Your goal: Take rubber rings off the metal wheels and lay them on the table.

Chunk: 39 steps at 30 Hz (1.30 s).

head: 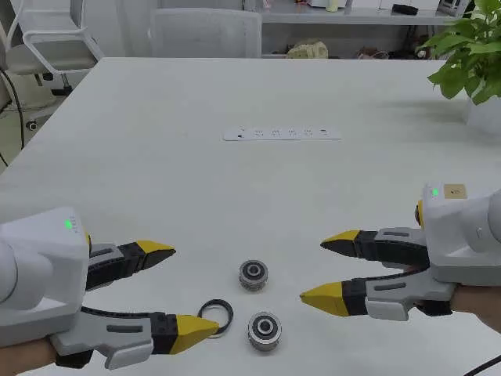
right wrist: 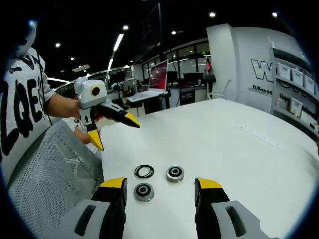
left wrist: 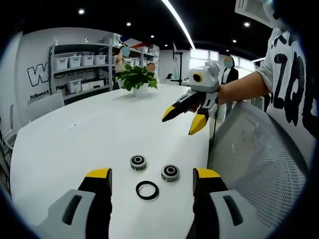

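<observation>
Two small metal wheels stand on the white table near its front edge. A loose black rubber ring lies flat just left of the nearer wheel. My left gripper is open, its yellow tips either side of the ring and slightly short of it. My right gripper is open too, pointing at the wheels from the right. The left gripper view has the ring and both wheels just ahead of its jaws. In the right gripper view, the wheels and ring lie ahead.
A white power strip lies mid-table. A potted plant stands at the far right corner. A grey chair is behind the far edge. A mesh chair back sits close to the near table edge.
</observation>
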Each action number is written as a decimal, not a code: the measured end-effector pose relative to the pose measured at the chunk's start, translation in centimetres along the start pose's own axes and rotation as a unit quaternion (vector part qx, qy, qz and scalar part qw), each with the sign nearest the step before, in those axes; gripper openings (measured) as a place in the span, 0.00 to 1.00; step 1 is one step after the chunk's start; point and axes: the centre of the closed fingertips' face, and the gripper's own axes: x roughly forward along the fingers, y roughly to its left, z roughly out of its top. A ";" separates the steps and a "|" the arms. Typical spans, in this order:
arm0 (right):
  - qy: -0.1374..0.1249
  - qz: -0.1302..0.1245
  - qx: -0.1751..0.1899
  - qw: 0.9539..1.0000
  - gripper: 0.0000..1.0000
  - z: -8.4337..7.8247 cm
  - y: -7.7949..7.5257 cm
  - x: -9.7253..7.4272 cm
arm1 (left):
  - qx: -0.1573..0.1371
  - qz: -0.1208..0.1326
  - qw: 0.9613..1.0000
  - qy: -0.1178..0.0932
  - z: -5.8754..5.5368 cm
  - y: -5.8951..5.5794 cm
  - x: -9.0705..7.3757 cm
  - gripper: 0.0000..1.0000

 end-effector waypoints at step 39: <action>0.040 -0.021 -0.035 0.998 0.64 -2.9 0.8 -2.8 | 0.003 0.007 1.000 0.006 -0.3 -0.6 -1.1 0.69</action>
